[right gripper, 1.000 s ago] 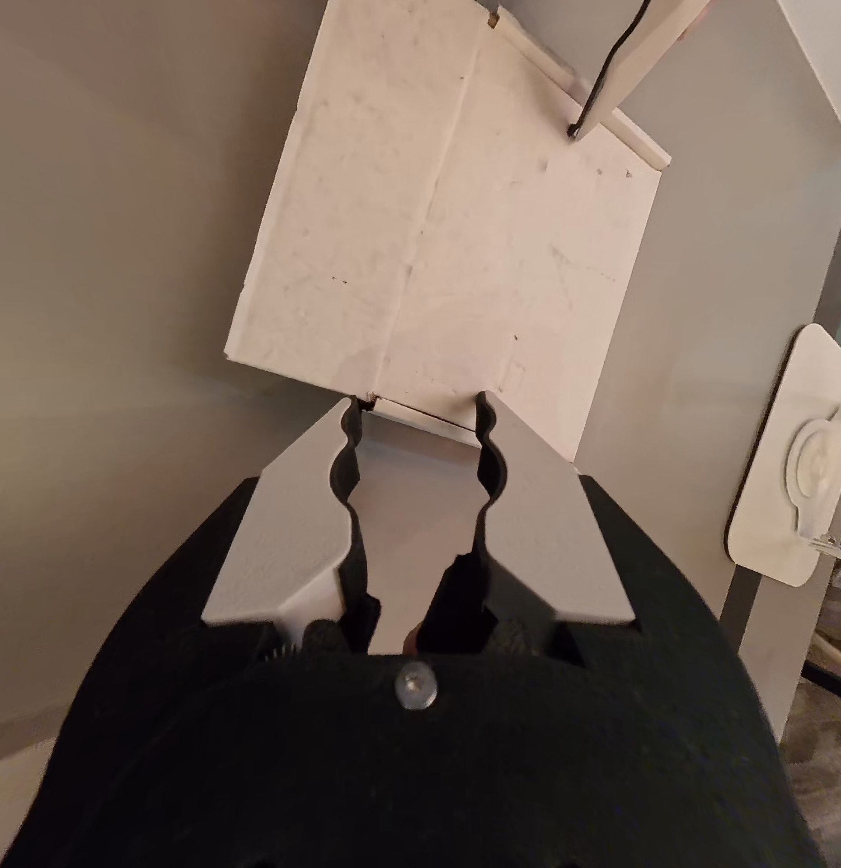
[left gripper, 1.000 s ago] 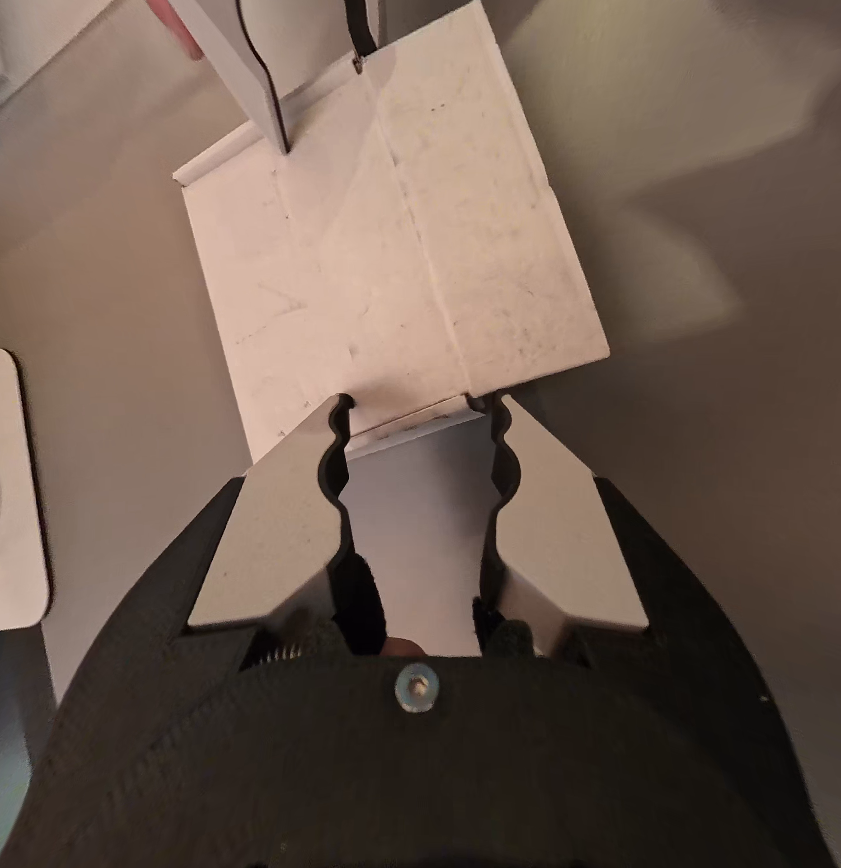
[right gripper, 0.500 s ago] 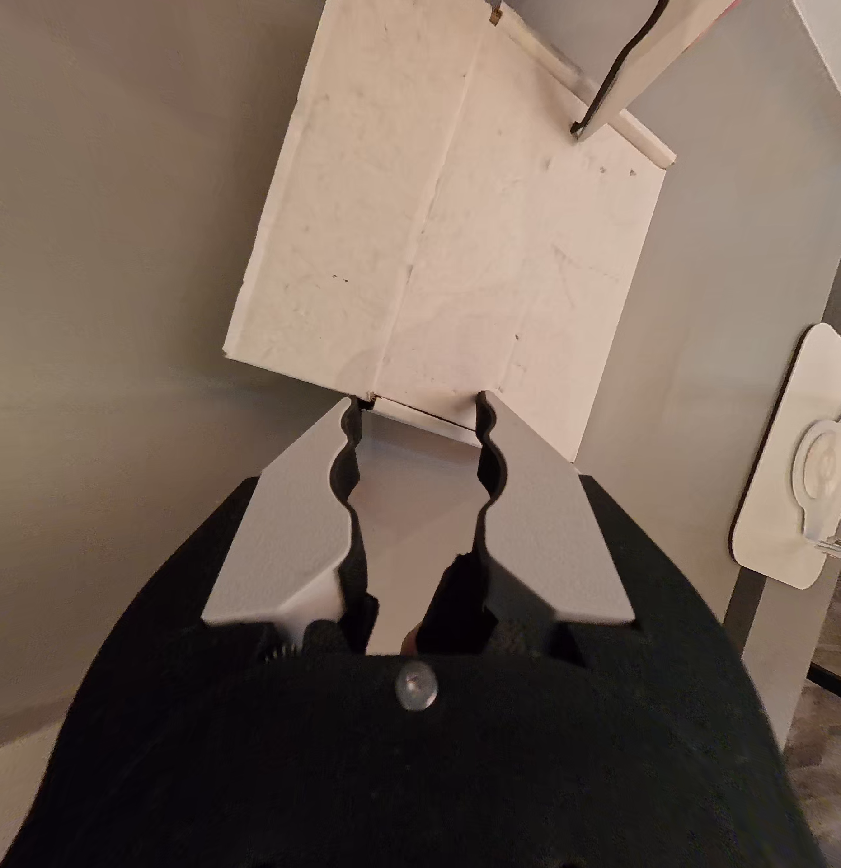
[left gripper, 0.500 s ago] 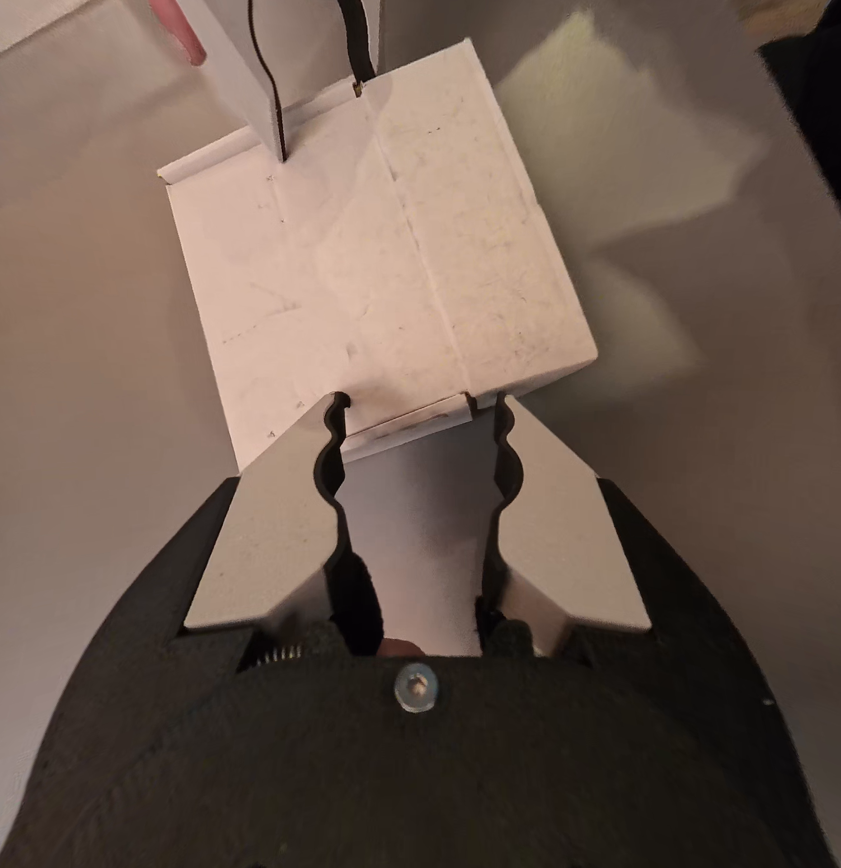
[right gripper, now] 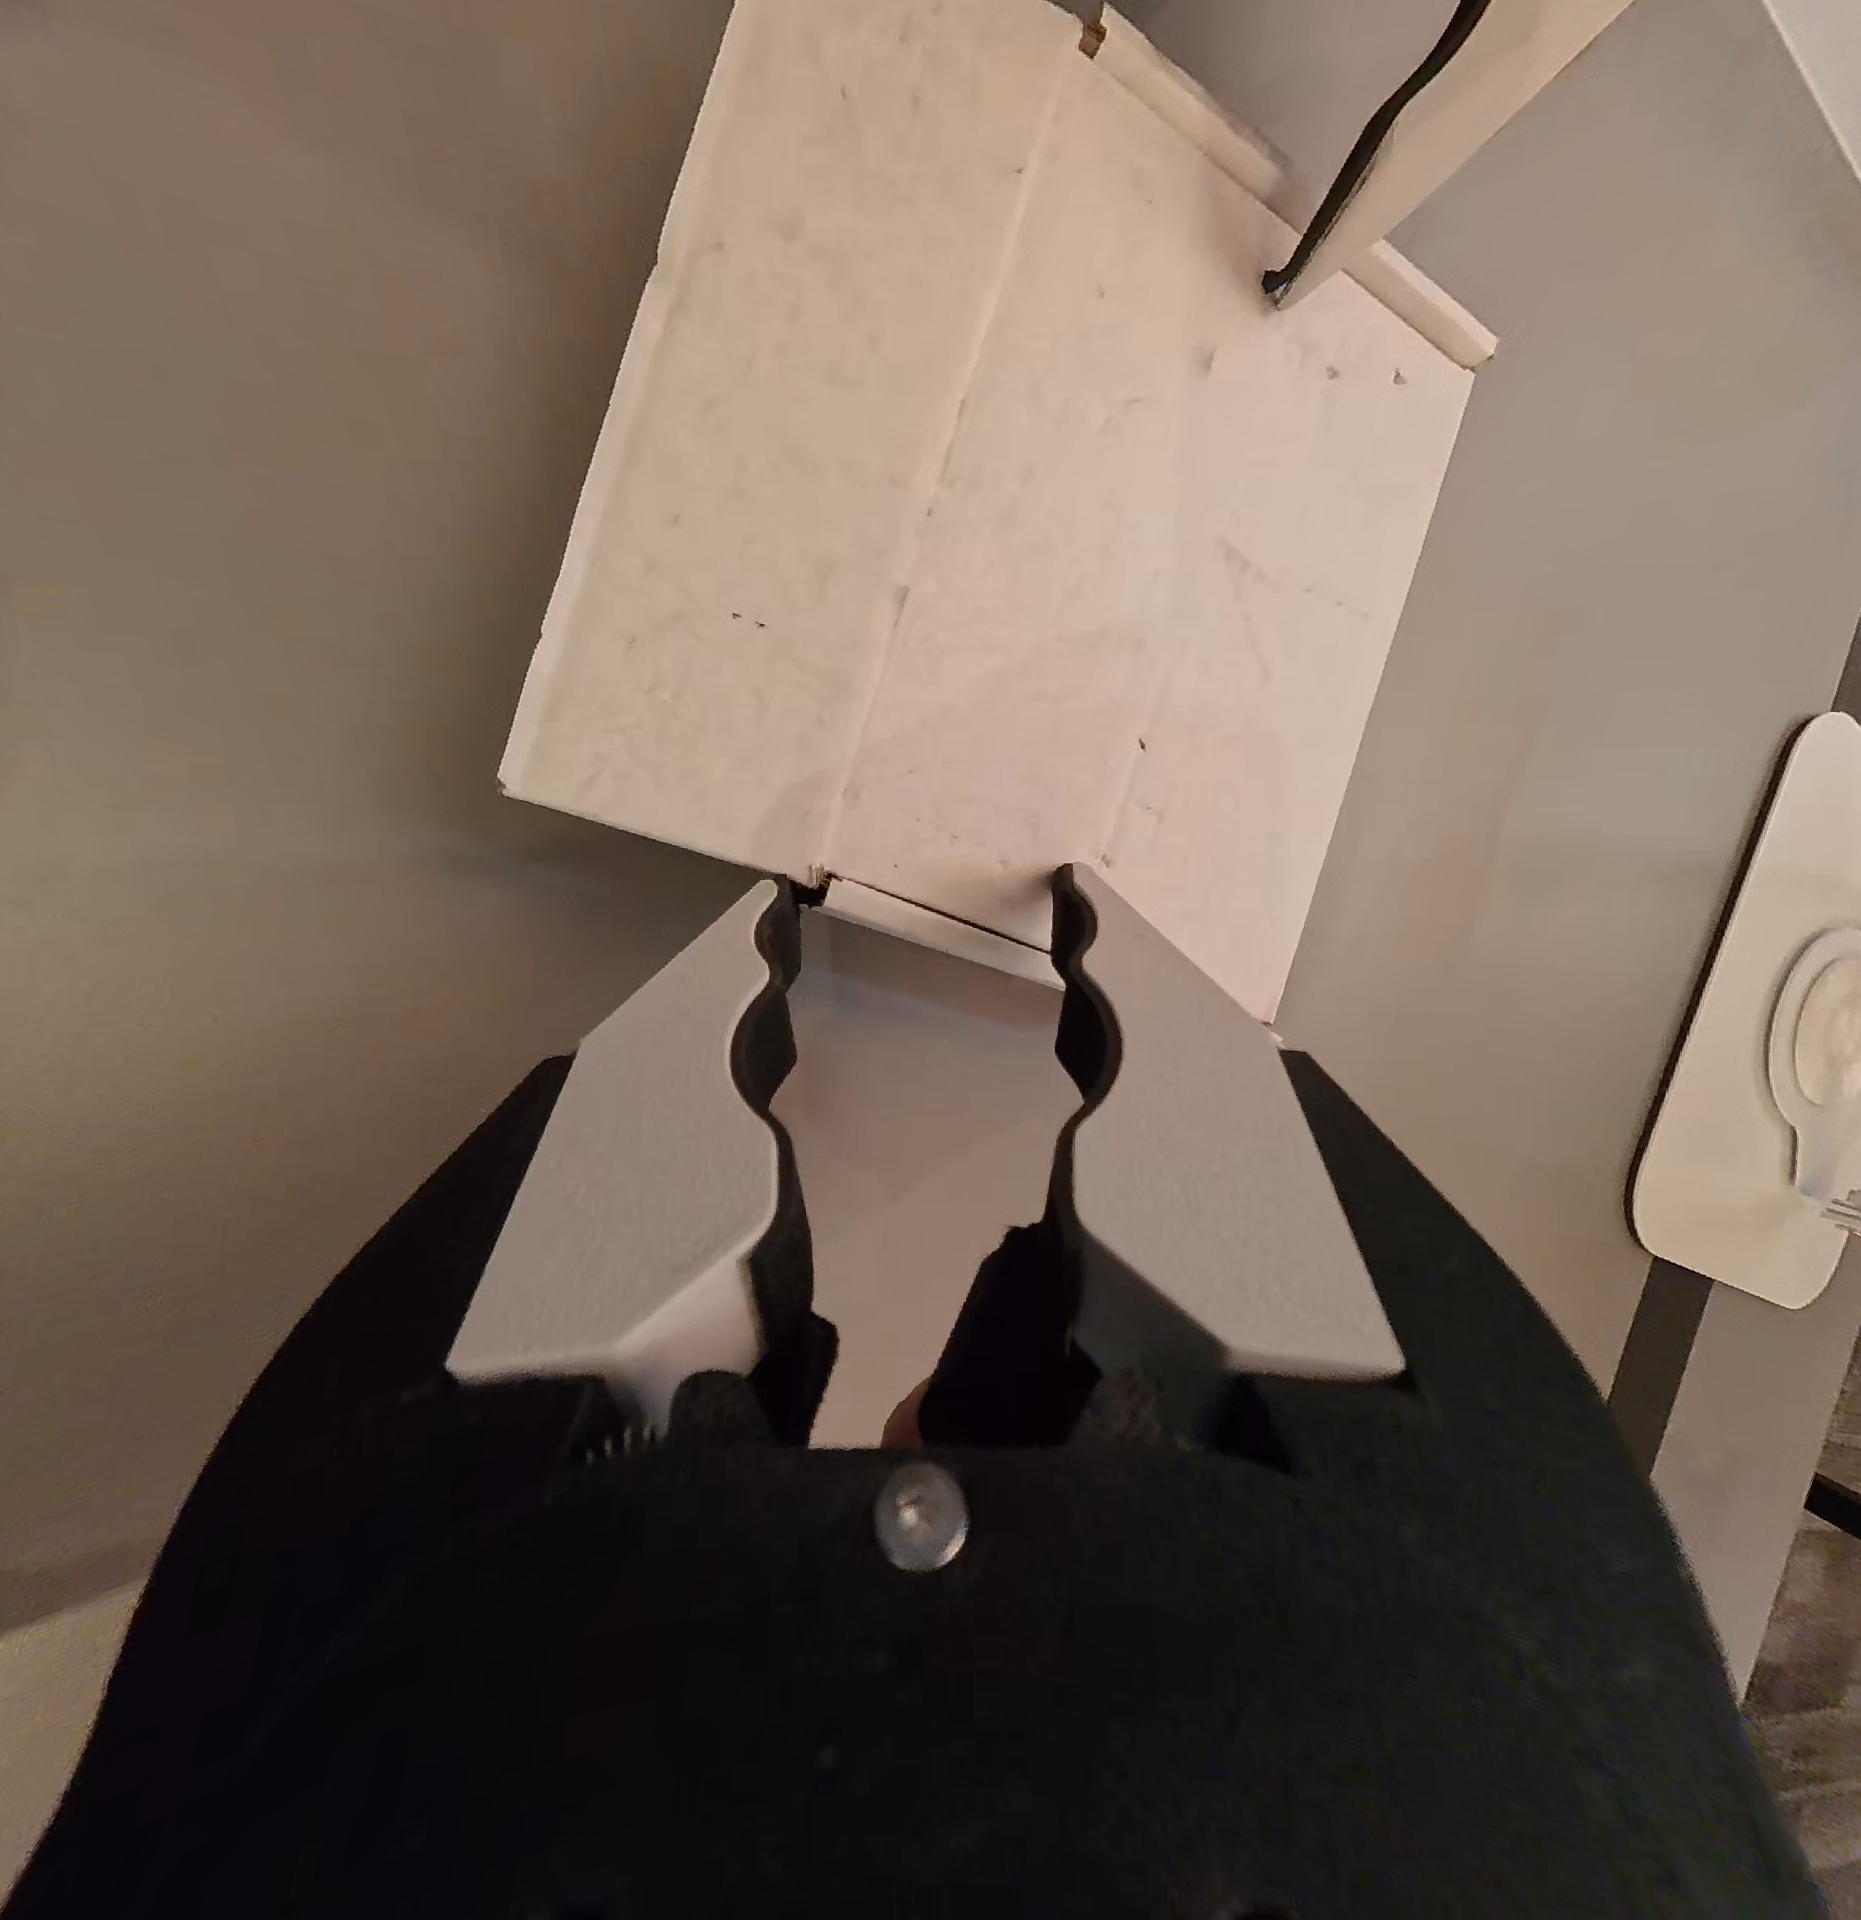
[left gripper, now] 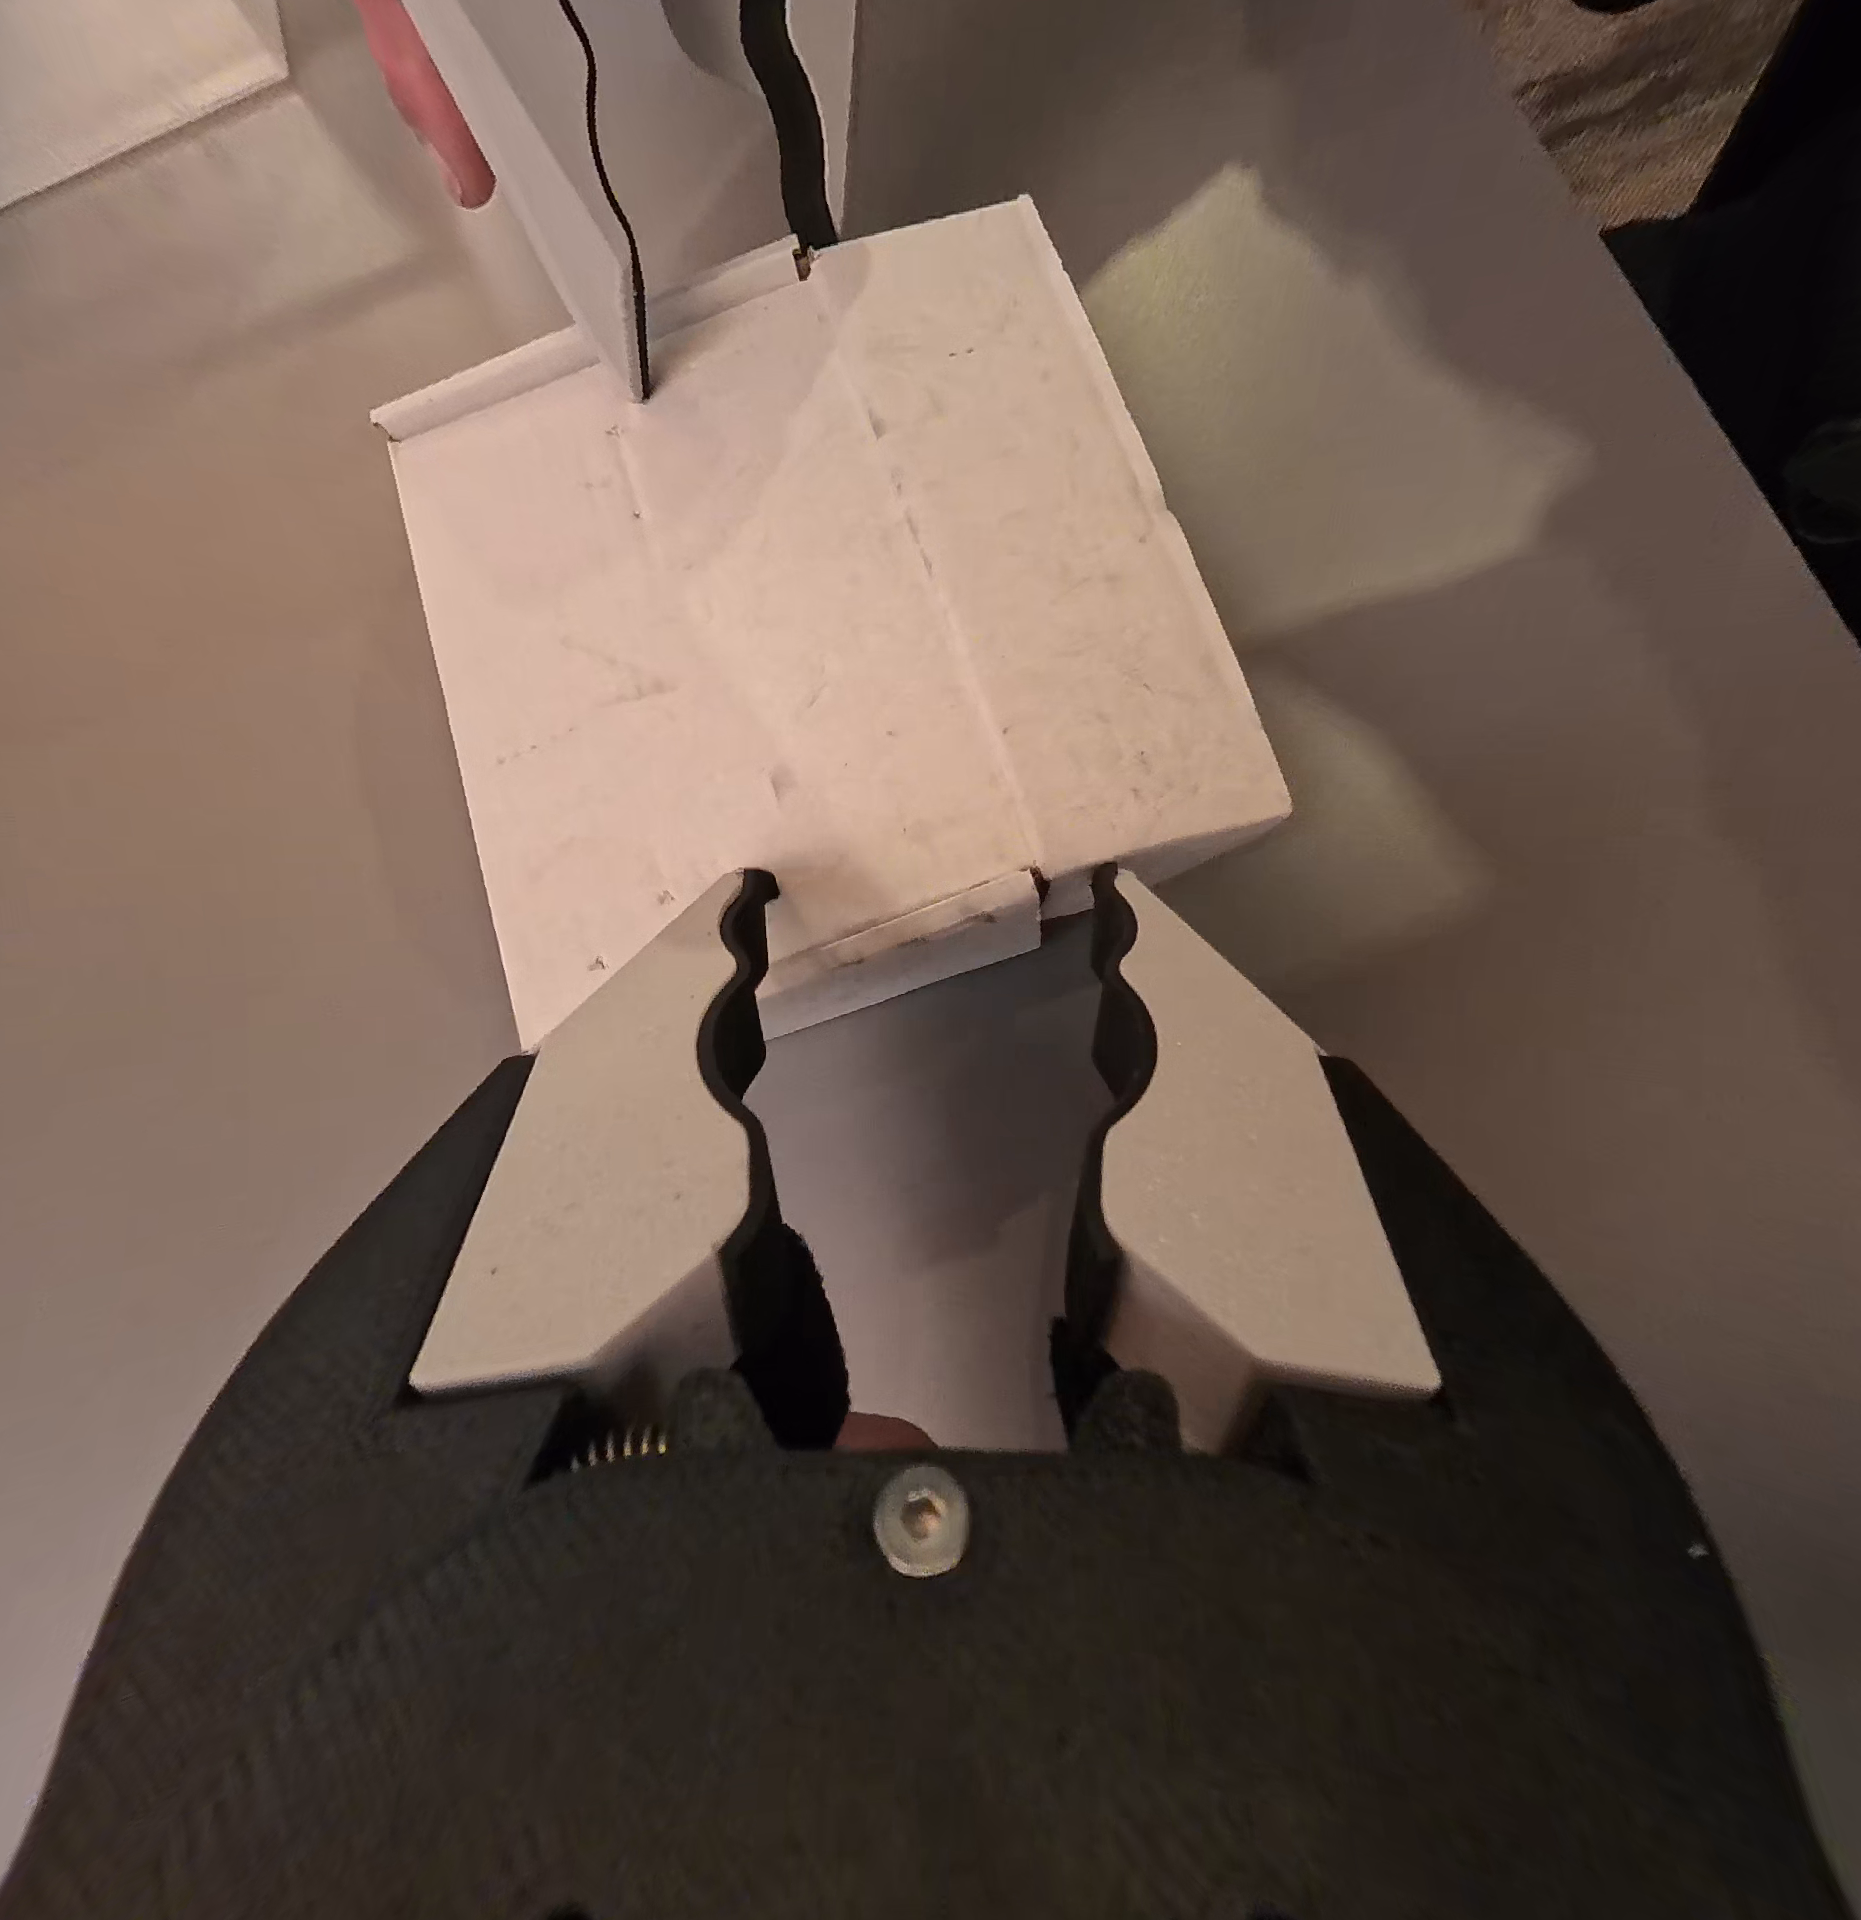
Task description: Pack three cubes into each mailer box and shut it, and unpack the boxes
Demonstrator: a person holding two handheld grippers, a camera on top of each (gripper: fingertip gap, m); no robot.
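A shut white mailer box (left gripper: 801, 623) hangs above the grey table, held at its two short ends. My left gripper (left gripper: 926, 904) is clamped on the near end, its jaws a flap's width apart around the side tab. My right gripper (left gripper: 718, 312) grips the far end in that view. In the right wrist view the same box (right gripper: 957, 571) lies ahead of my right gripper (right gripper: 921, 904), which is clamped on its end tab. One finger (right gripper: 1477, 104) of the left gripper touches the far edge. No cubes show.
The grey table (left gripper: 178, 727) ends at the right, with floor (left gripper: 1684, 104) beyond it. A white sheet (left gripper: 74, 104) lies at the far left. A white plate with a hook (right gripper: 1788, 1122) is fixed at the table's edge. A person's finger (left gripper: 438, 125) shows behind the right gripper.
Both grippers and the box have moved together across the table. The white plate has left the left wrist view and the table's right edge has come in. Both grips look unchanged.
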